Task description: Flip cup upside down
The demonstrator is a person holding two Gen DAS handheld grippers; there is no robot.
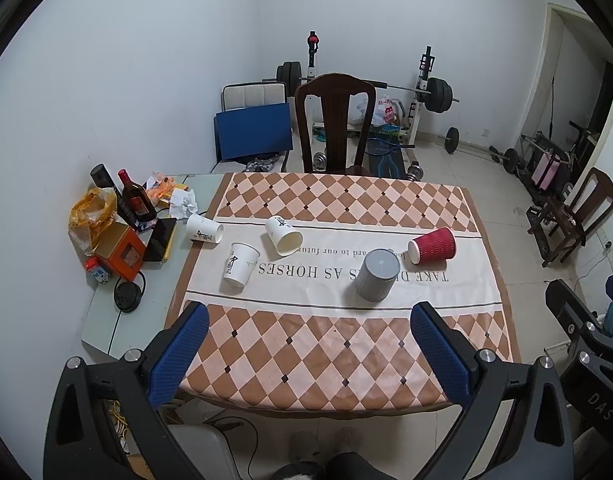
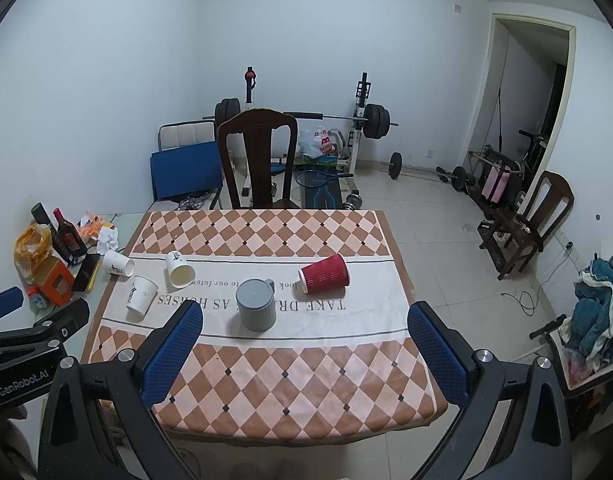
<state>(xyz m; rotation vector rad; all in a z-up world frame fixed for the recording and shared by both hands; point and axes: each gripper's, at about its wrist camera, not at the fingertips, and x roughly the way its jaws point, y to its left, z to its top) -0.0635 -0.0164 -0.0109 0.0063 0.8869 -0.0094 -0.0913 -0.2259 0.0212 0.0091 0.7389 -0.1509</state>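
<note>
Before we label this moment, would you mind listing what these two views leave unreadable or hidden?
- Tablecloth lettering: the grey mug covers the middle words in both views.
- Grey mug handle: barely peeks out behind its body in the right wrist view.
- White cup print: too small to read.
- Bottle label: too small, left wrist view.
- Left tongs in the right wrist view: cut off by the left edge.

A checkered tablecloth [image 1: 338, 344] covers most of the table [image 1: 106, 320], and on its white middle band a grey mug [image 1: 376, 275] stands upside down beside a red ribbed cup [image 1: 432, 246] on its side. Toward the left edge, one white paper cup [image 1: 239, 266] stands upright and two white paper cups [image 1: 283, 235] lie tipped over, while bottles [image 1: 136, 198], an orange box [image 1: 120, 252] and a phone [image 1: 160, 239] crowd the bare far-left corner.
</note>
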